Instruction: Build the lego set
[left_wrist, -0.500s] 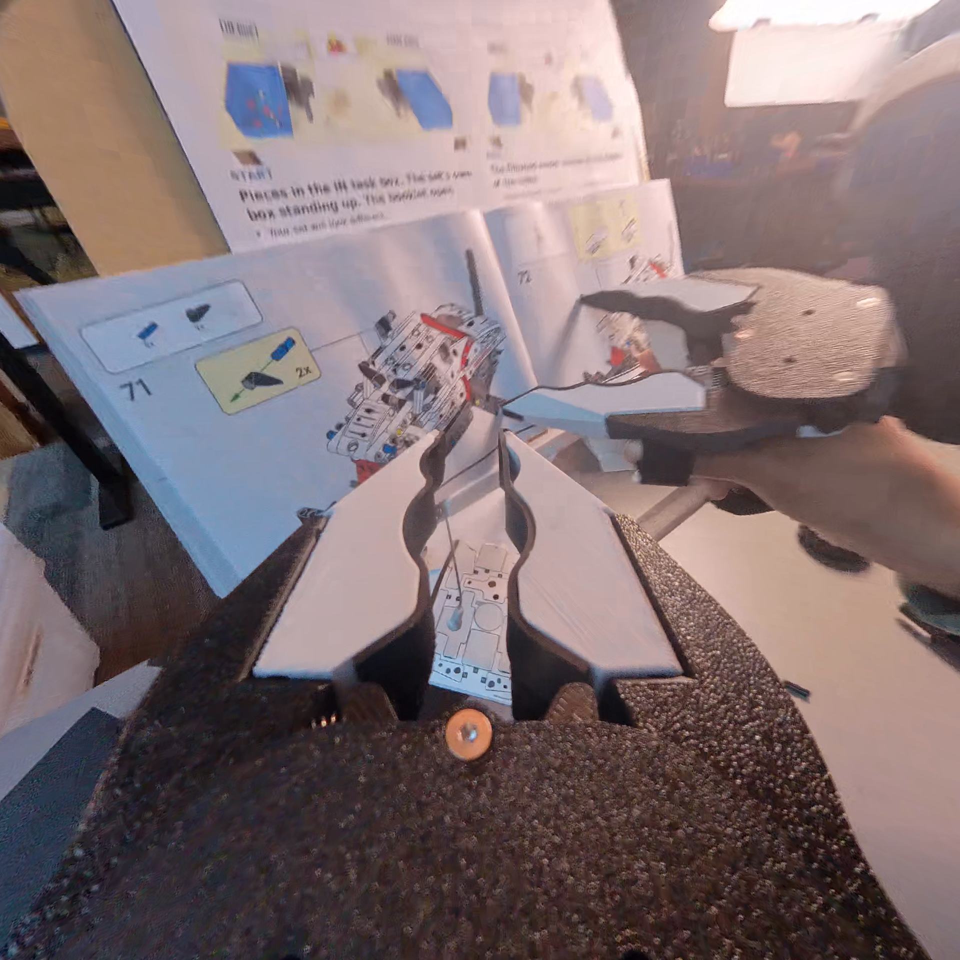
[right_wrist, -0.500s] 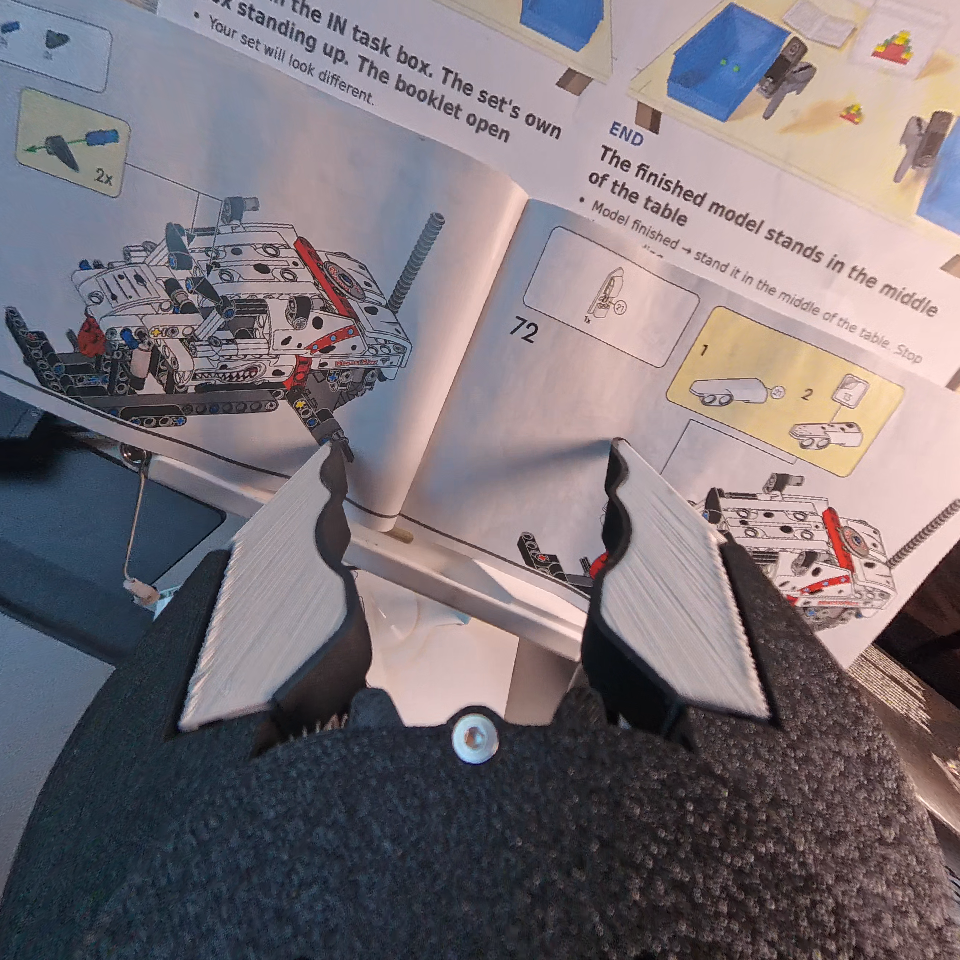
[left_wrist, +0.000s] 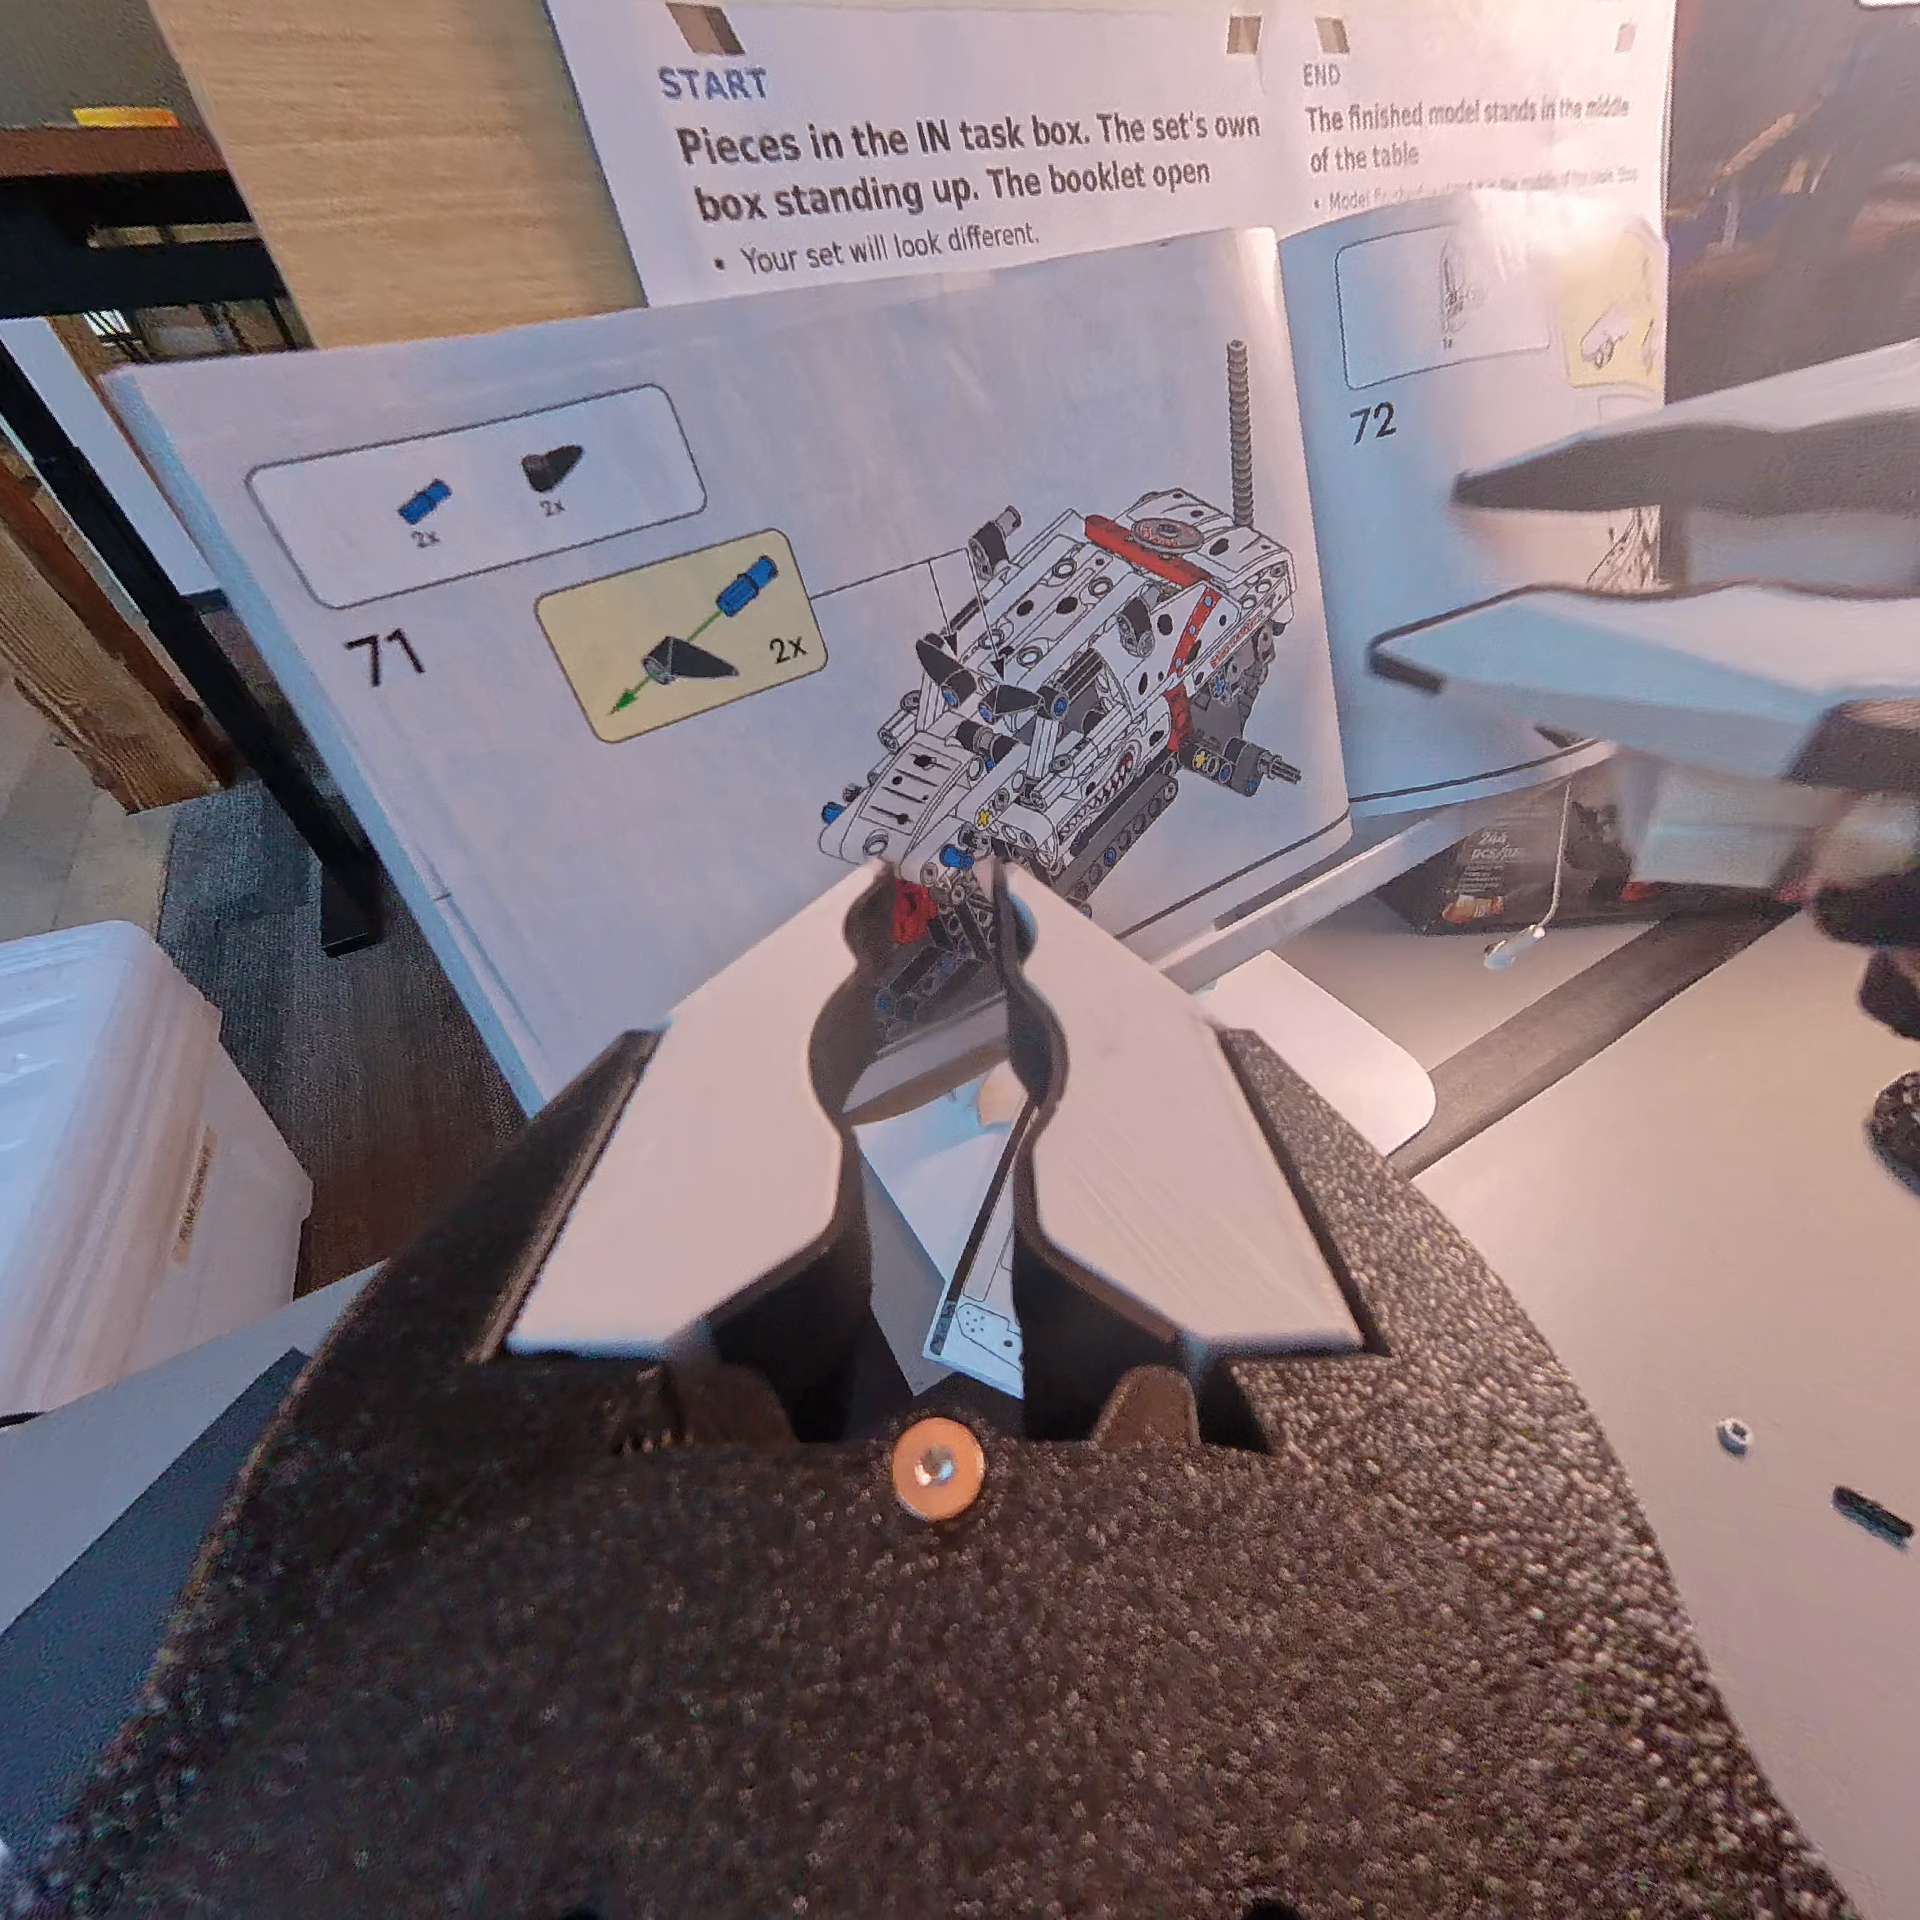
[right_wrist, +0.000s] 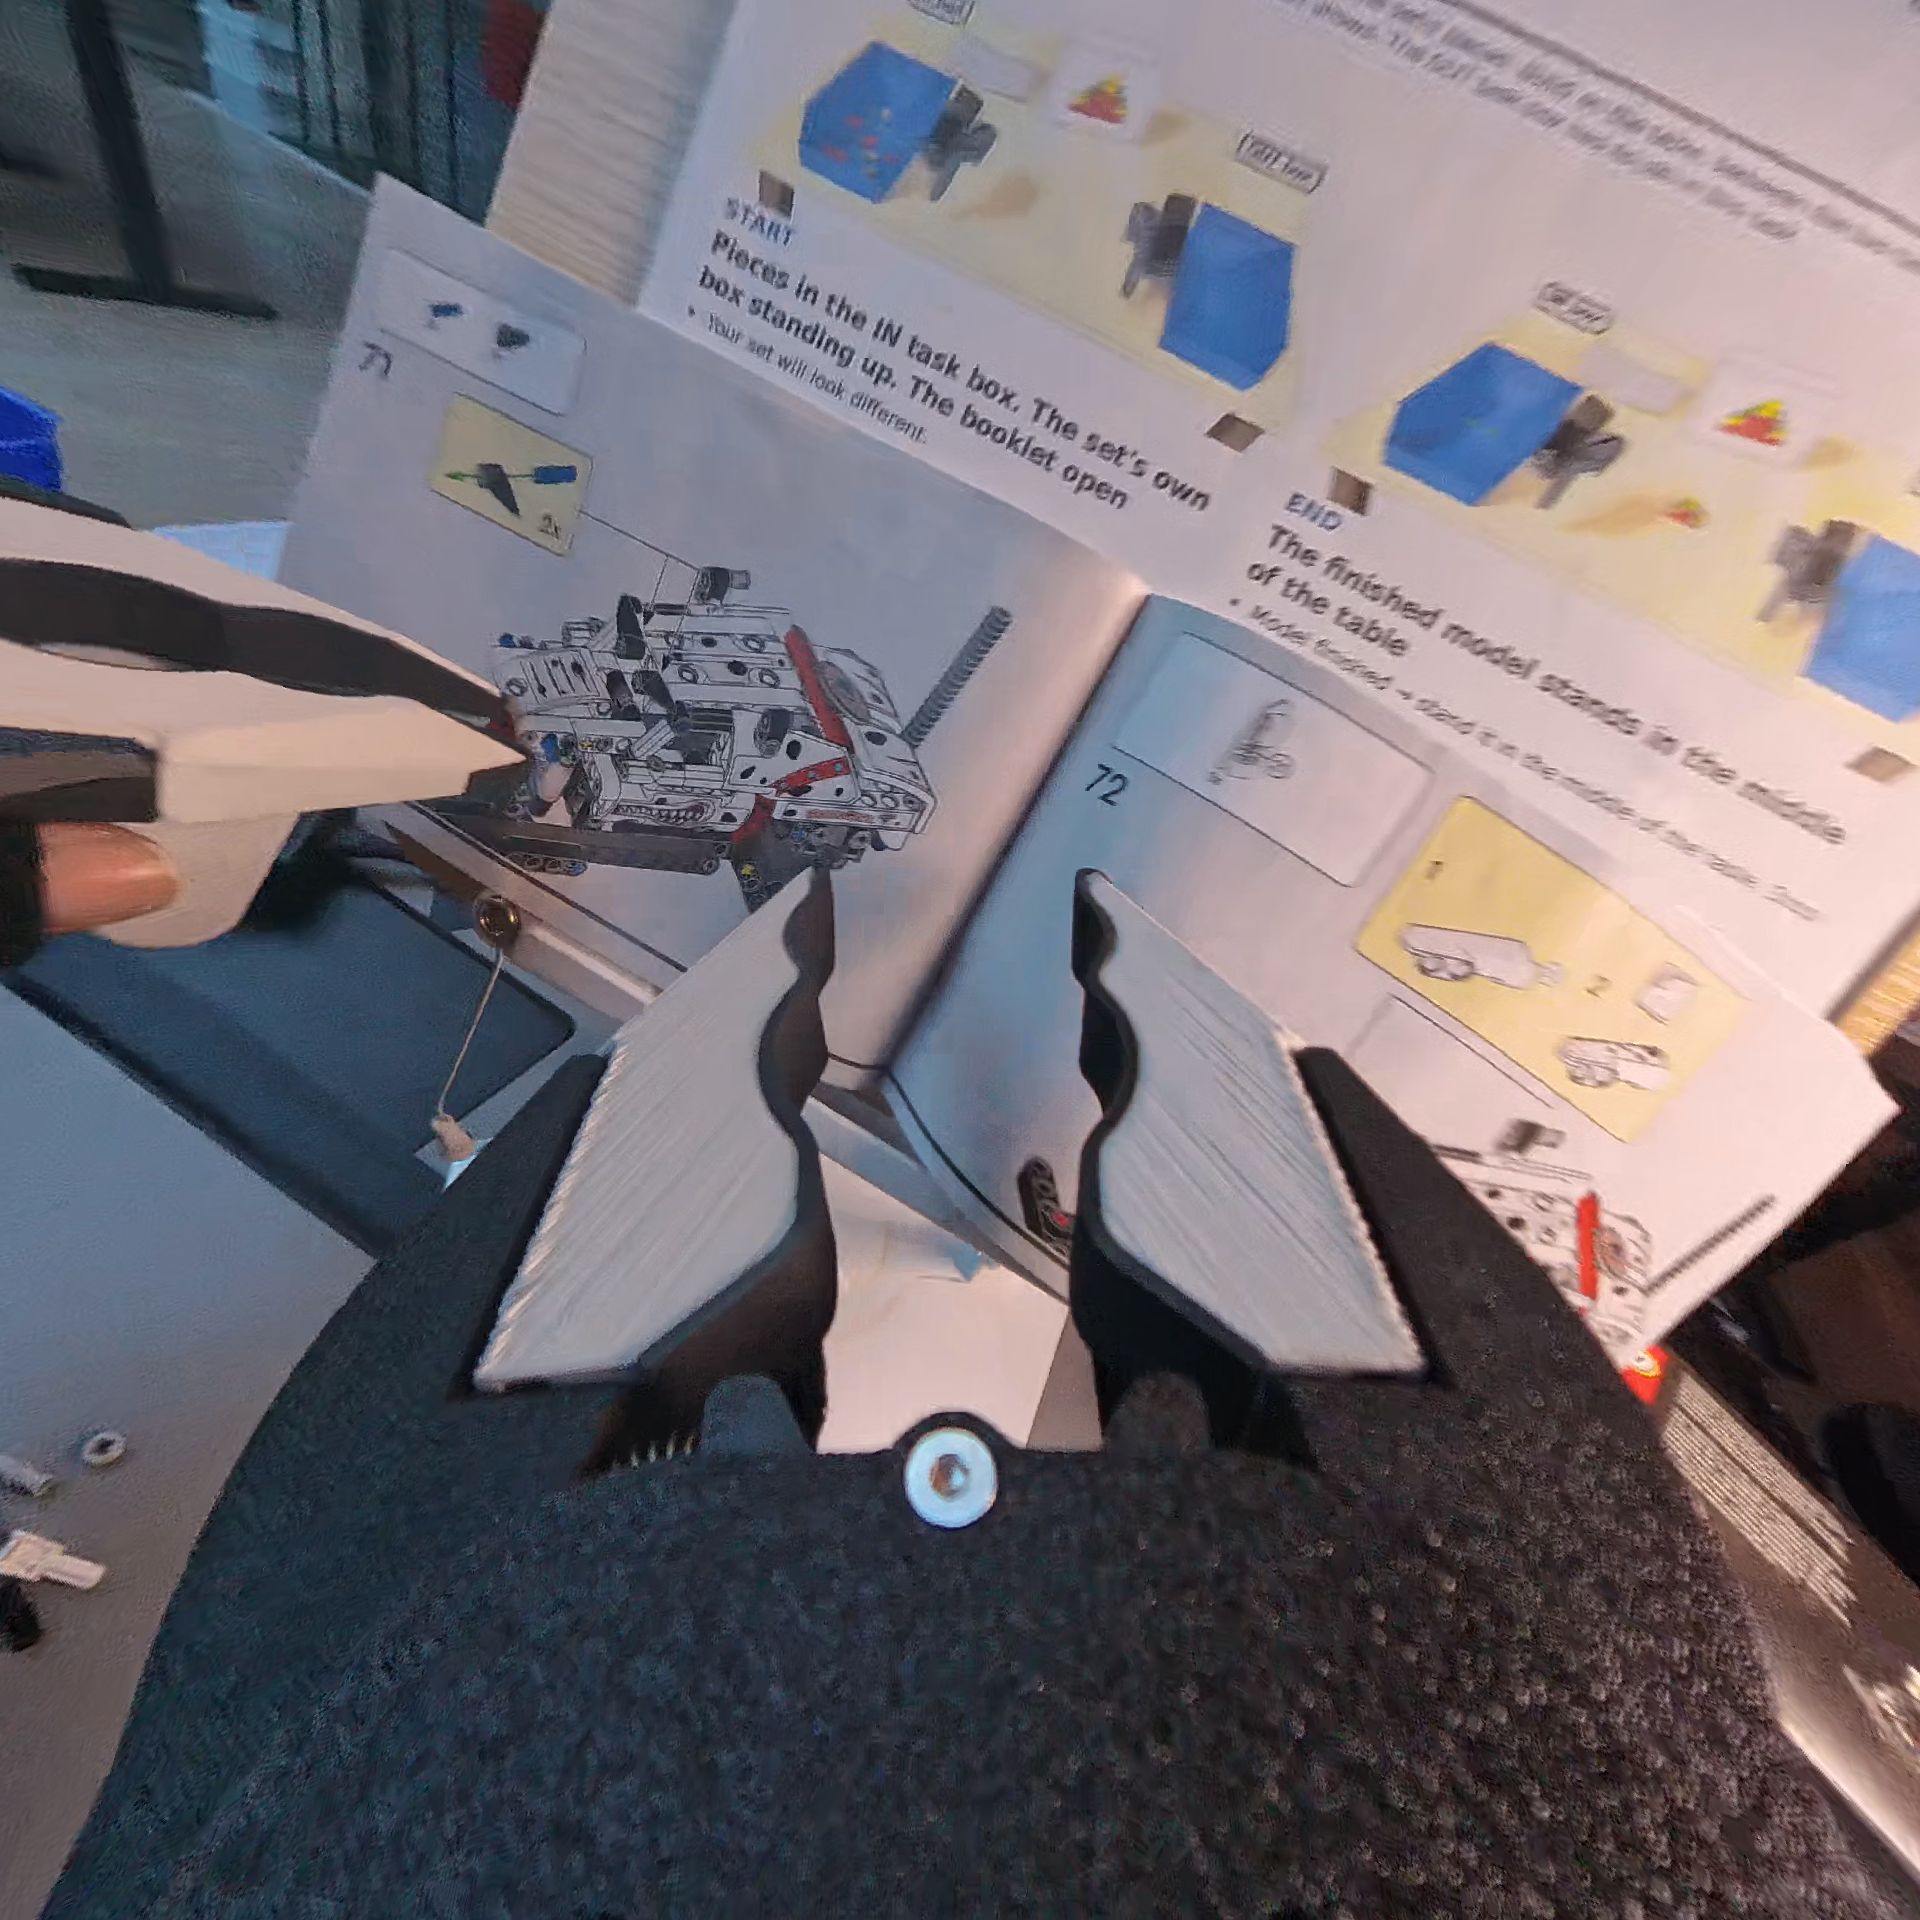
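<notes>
- Booklet stands open on its stand at the table's back edge, a printed sheet pinned up behind it.
- Left gripper is up close to the left page, jaws a narrow gap apart — a thin sheet sits between its fingers, but whether it's gripped I cannot tell.
- Right gripper faces the booklet's fold, jaws spread wide, nothing between them.
- Loose pieces lie on the table — small, hard to make out.
</notes>
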